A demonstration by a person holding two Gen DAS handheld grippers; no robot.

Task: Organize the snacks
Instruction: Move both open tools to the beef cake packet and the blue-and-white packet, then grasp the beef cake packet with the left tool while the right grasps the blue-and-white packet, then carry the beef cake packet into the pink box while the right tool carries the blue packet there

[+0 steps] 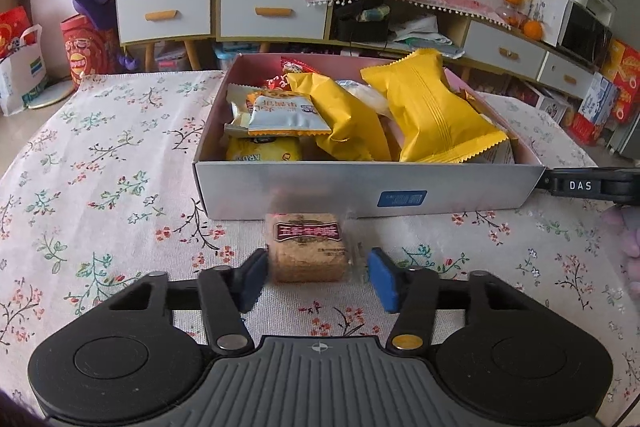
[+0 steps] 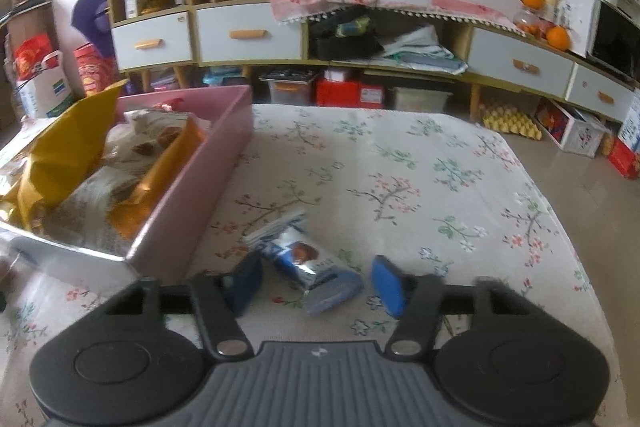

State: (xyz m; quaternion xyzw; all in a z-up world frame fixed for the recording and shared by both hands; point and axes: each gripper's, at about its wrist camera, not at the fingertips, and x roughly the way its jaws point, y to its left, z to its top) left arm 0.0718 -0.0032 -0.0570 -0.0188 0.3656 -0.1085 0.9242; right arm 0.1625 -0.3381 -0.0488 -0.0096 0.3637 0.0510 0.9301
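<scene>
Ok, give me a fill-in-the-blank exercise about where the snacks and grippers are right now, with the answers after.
1. The brown snack lies between the fingers of the ____ gripper.
2. The blue-and-silver packet lies on the tablecloth, ____ the box.
3. Both grippers, including the right gripper, are ____, not clamped on anything.
4. The two big packets in the box are ____ in colour.

Missing words: left; outside; open; yellow
</scene>
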